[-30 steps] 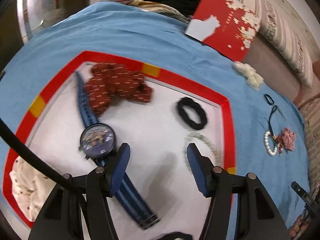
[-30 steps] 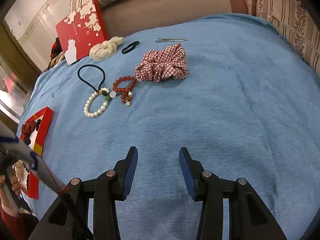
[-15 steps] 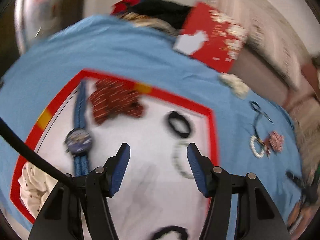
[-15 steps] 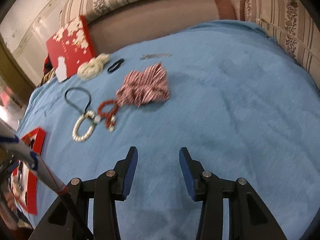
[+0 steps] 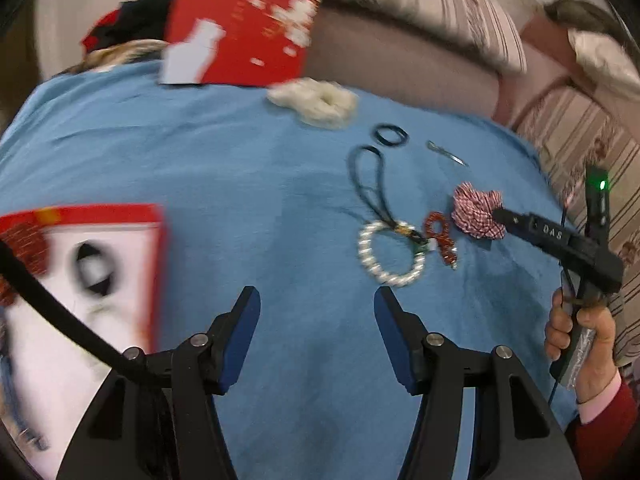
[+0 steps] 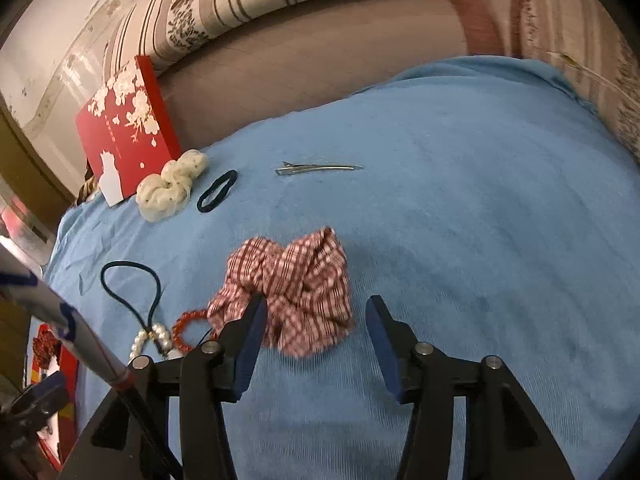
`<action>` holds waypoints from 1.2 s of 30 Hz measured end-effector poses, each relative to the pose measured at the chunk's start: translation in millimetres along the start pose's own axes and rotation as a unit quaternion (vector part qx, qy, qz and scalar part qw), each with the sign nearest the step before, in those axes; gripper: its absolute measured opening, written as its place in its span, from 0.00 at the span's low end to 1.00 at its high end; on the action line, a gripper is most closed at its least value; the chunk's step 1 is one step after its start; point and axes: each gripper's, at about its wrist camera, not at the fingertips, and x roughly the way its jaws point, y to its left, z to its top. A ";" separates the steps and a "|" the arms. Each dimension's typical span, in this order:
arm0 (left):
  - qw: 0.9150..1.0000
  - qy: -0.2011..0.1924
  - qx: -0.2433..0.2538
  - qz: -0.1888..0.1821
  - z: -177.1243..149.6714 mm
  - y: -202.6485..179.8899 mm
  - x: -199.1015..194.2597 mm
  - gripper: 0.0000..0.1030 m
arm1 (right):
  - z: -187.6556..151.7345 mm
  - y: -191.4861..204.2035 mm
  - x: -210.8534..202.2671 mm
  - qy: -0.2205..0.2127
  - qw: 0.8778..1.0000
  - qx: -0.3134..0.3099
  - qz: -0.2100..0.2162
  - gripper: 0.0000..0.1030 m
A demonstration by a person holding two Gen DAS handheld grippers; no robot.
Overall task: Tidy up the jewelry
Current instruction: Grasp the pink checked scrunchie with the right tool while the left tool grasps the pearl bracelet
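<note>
Far left in the left wrist view: red-rimmed, white-floored tray [image 5: 158,264], blurred, a black ring-shaped hair tie [image 5: 94,266] lying inside. Ahead of the left gripper [image 5: 316,338]: bare blue fleece blanket [image 5: 240,168], fingers released and parted, nothing between them. Further right, near one another on the blanket: white pearl bead bracelet [image 5: 390,254] touching a long dark elastic cord loop [image 5: 370,178], then a small red bead bracelet [image 5: 438,232] just beside a red-and-white checked fabric scrunchie [image 5: 476,210]. Beyond these, toward the sofa: cream fabric scrunchie [image 5: 316,102], small dark hair tie [image 5: 392,136], thin silver metal hair clip [image 5: 446,153], and a red box with white blossoms [image 5: 240,24]. Far right: a hand [image 5: 580,332] gripping the handle of the right gripper [image 6: 314,334]. In the right wrist view, fingers opening, the checked scrunchie lying partly between them, pads not pressing it. Likely handling: scrunchie soft, light, squashy, best pinched across its bunched middle; beaded bracelets hard, smooth, apt to slip, better caught across one strand.
</note>
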 end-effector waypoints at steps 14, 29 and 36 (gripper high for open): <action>0.999 0.035 -0.011 0.004 32.1 -39.1 87.5 0.09 | 9.9 -2.2 31.0 0.021 1.000 -0.008 0.014 0.15; 0.996 -0.075 -0.054 -0.013 -12.7 19.8 -76.8 0.09 | -9.2 24.6 -66.9 -0.053 0.997 0.002 0.064 0.11; 0.988 -0.105 -0.117 -0.015 -26.8 89.1 -117.5 0.09 | -44.6 77.1 -79.0 -0.041 0.995 -0.036 0.084 0.11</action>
